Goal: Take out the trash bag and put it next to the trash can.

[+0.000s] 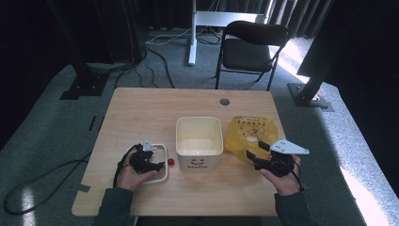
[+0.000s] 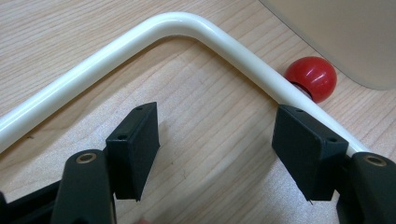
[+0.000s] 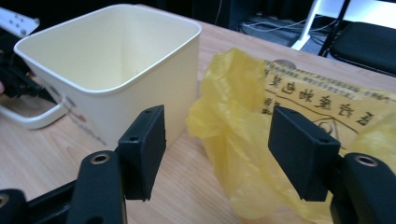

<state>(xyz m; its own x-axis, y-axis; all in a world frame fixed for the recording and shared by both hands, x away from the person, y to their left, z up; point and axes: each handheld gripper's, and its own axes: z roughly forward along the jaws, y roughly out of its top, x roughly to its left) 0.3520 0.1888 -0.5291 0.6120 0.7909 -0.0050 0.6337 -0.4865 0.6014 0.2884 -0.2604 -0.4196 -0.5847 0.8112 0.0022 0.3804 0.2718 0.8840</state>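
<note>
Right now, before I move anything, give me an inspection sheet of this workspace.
Surface: wooden table, round hole near the far edge.
Job's things: cream bin, open and upright; its handle lies flat, red knob at the joint; crumpled yellow bag right of the bin.
Clutter: nothing seen.
Grippers: left hand-held gripper open over the handle's corner; right hand-held gripper open, facing the bag's edge.
Cables: black cable across the floor at left.
Surroundings: black chair, dark curtains, grey carpet.
</note>
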